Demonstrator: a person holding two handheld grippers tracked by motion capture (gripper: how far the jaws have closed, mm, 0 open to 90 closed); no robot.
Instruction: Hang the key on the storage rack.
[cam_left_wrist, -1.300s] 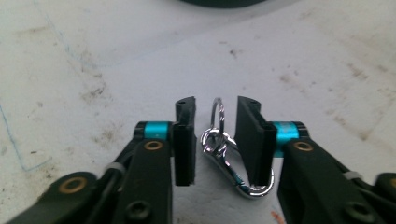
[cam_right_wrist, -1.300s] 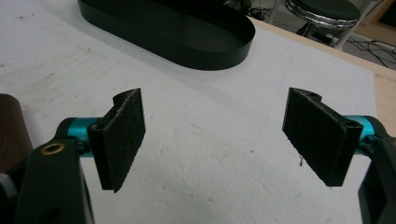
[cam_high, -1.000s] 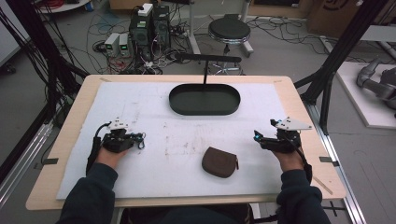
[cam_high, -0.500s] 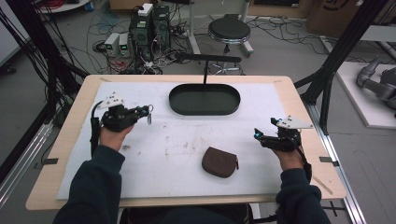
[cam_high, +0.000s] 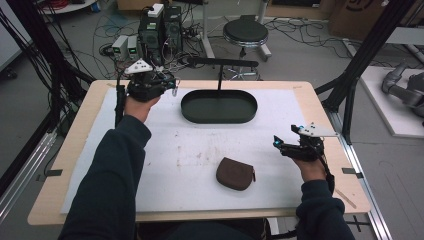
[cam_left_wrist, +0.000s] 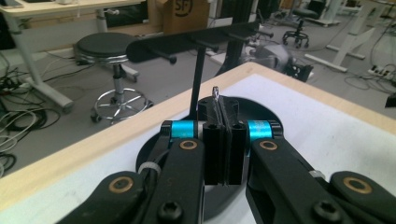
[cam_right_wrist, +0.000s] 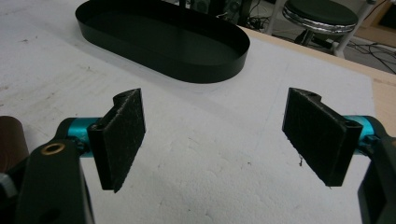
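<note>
Silver ring (cam_left_wrist: 215, 92) pinched in left tongs (cam_high: 173, 89), now lifted from desk (cam_high: 320, 105) toward 11 o'clock, nearing black peg rack (cam_high: 222, 62) behind oval tray (cam_high: 219, 117); hanging looking next; right tongs (cam_high: 276, 143) idling, spread apart, at 3 o'clock

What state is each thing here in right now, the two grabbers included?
Left gripper: shut on a small metal ring, raised near the stand.
Right gripper: open, nothing between its pads.
Black tray: empty.
Hook stand: upright, pegs bare.
Brown pouch: lying flat on the white mat, untouched.
</note>
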